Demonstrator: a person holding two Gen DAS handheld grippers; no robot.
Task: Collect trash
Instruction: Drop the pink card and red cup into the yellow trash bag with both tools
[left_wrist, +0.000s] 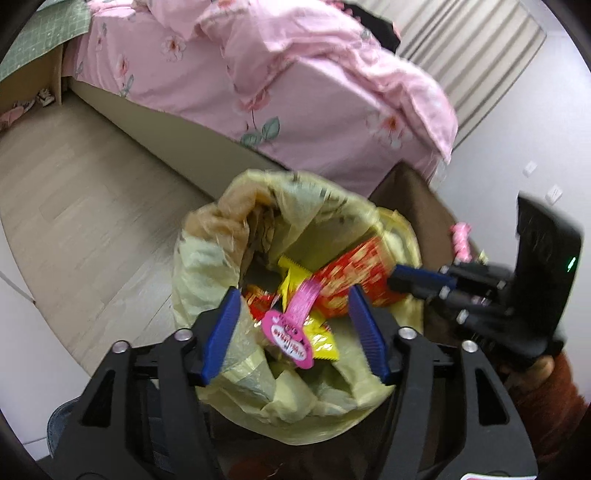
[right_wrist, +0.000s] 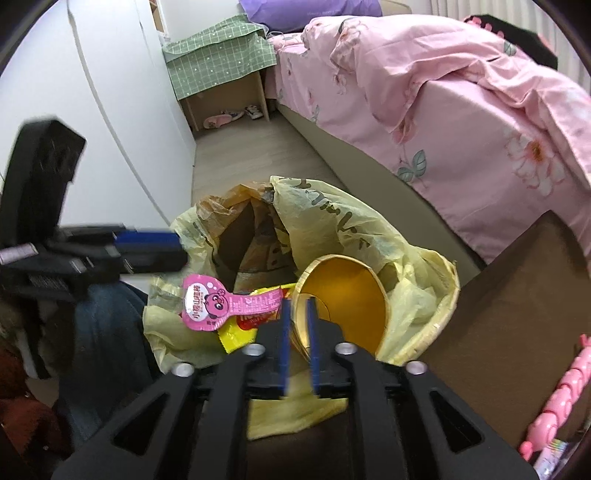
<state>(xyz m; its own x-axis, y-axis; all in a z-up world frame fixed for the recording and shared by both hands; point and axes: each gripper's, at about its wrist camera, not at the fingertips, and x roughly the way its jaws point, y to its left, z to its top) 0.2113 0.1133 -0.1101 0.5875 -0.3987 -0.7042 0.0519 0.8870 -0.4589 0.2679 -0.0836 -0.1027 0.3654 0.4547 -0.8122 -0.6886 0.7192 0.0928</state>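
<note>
Dropping the paper cup (right_wrist: 347, 299) into the yellow trash bag (right_wrist: 373, 221) looks like the step in hand: the cup lies on its side in the bag's mouth, gold inside showing, its rim standing between the slightly parted blue fingers (right_wrist: 283, 332) of the right hand-held gripper (right_wrist: 298, 332), which do not seem to press on it, so I would call it let go. Beside it, toward the bag's left lip, a pink wrapper (right_wrist: 207, 302) rests across a yellow packet (right_wrist: 236, 332). The left hand-held gripper (left_wrist: 295, 317) hangs over the same opening with its jaws wide and nothing clamped; the pink wrapper (left_wrist: 290, 332) shows between them but untouched. To finish well, I'd say the right one should back straight out without snagging the thin plastic, while the left takes the near lip and holds the mouth wide, since the bag slumps and could fold over. It sits on the floor (right_wrist: 236, 147) next to a brown table (right_wrist: 517, 295), near the corner of the bed (right_wrist: 461, 110), and a pink toy (right_wrist: 561, 391) lies at the table's right edge, possibly next to collect.
</note>
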